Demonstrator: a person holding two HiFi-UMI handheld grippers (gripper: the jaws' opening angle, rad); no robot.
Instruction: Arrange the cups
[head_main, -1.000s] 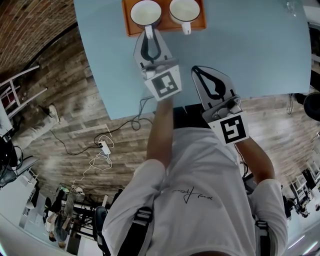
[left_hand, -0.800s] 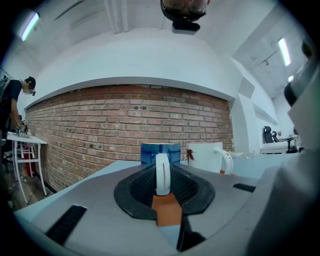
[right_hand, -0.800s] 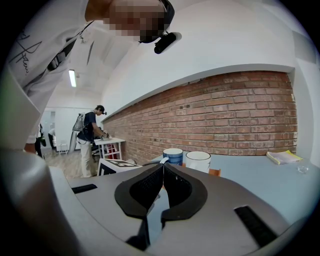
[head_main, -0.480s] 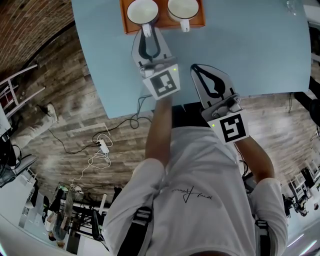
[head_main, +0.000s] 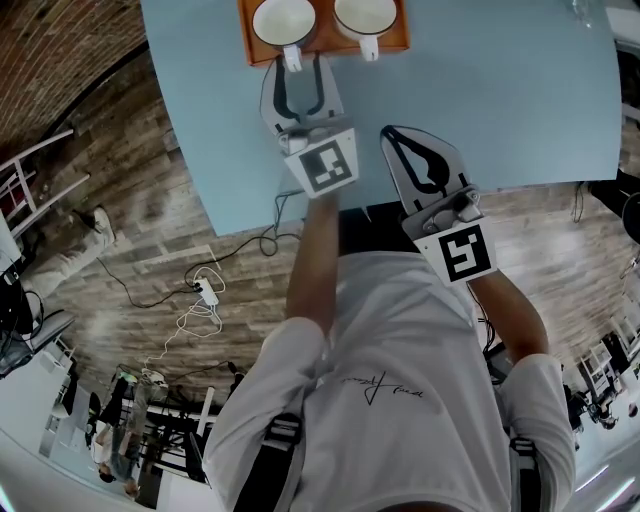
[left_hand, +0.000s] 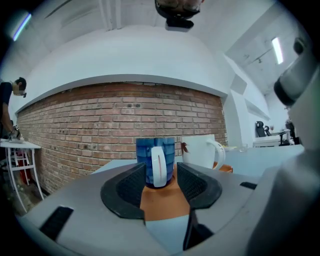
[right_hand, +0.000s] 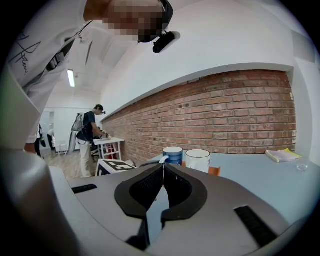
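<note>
My left gripper (left_hand: 160, 176) is opening its fingers (left_hand: 131, 186), with the handle (left_hand: 158, 167) of the blue cup (left_hand: 155, 150) loose between them — if I retreat crooked, I'll snag it. The right gripper (right_hand: 162, 170) has its fingers together, empty.

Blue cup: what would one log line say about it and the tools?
left tool: opening, handle of blue cup between jaws, ungripped | right tool: shut, empty | white cup: beside blue cup, both on tray
</note>
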